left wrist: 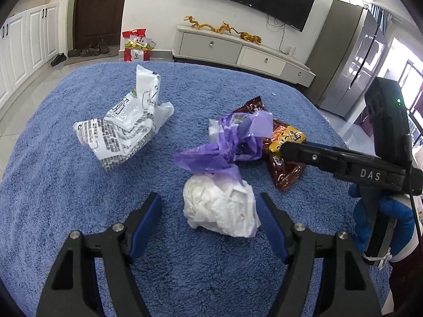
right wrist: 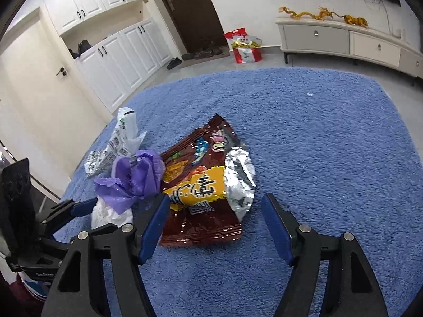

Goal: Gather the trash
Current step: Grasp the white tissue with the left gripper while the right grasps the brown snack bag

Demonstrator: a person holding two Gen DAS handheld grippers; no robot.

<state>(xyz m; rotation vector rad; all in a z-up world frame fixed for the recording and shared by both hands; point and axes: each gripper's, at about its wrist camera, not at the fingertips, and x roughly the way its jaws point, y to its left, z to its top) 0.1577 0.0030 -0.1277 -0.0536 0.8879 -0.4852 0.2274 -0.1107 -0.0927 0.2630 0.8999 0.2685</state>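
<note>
Trash lies on a blue fleece cover [left wrist: 66, 179]. A crumpled white tissue wad [left wrist: 220, 207] sits between the fingers of my open left gripper [left wrist: 210, 212]. Behind it is a purple plastic bag [left wrist: 230, 142], and to the right a brown and yellow snack wrapper [left wrist: 284, 169]. A white printed plastic bag [left wrist: 127, 124] lies at the left. My open right gripper [right wrist: 215, 218] straddles the near end of the snack wrapper [right wrist: 203, 185]. The purple bag [right wrist: 134, 182] and the white printed bag [right wrist: 119, 142] show at its left. The right gripper also shows in the left wrist view [left wrist: 288, 149].
The blue cover [right wrist: 317, 145] spreads wide to the right. Beyond it are a TV cabinet [left wrist: 238, 50], a red and white shopping bag [left wrist: 136, 45] on the floor, shoes by a dark door [left wrist: 87, 50], white cupboards and a grey fridge [left wrist: 351, 60].
</note>
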